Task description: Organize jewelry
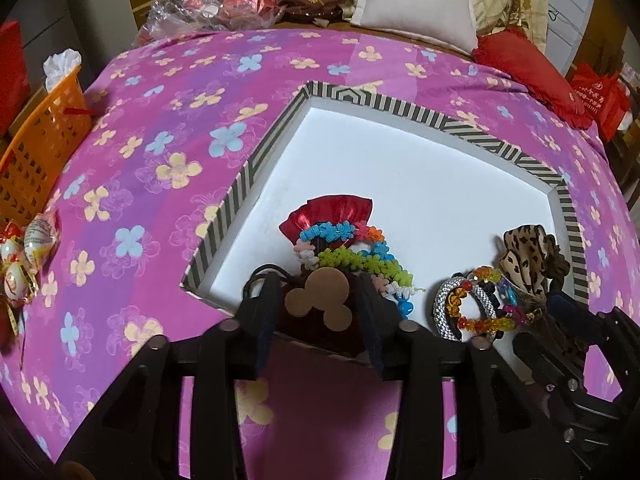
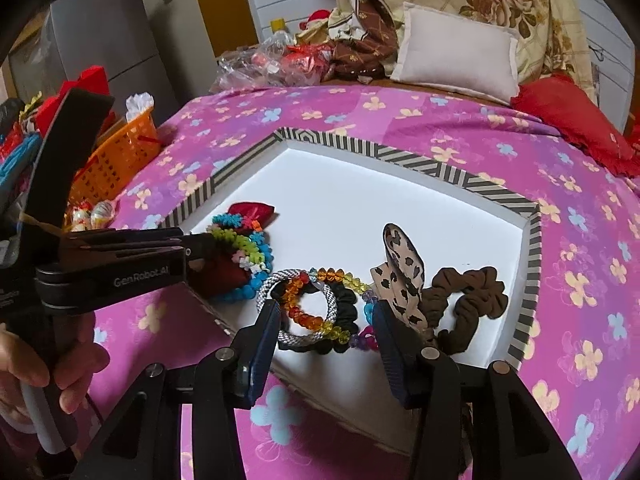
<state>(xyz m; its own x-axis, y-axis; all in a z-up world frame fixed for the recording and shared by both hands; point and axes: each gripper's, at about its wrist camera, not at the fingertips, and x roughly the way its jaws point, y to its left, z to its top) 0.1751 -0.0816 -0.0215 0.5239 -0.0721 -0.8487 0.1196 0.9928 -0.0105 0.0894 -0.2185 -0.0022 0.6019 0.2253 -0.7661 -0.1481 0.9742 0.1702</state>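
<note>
Striped tray (image 2: 448, 168) already holds bracelets (image 2: 308, 308) and scrunchies (image 2: 468, 300); both grippers' fingers (image 1: 264, 308) (image 2: 384, 332) spread, gripping nothing; sorting looks nearly done.

A shallow white tray (image 2: 400, 216) with a black-and-white striped rim is lying on the flowered bedspread, holding hair ties and bracelets along its near edge. At lower left, a red satin pouch (image 1: 324, 216) is sitting under fuzzy multicoloured bands (image 1: 360, 256), beside a dark red item bearing a tan mouse-ear tag (image 1: 320, 300). At lower centre, a silver woven ring (image 2: 296, 308) and an amber beaded bracelet (image 2: 304, 304) are overlapping a black scrunchie (image 2: 348, 304). To their right, a leopard-print bow tie (image 2: 400, 272) is leaning beside a brown scrunchie (image 2: 468, 300).
</note>
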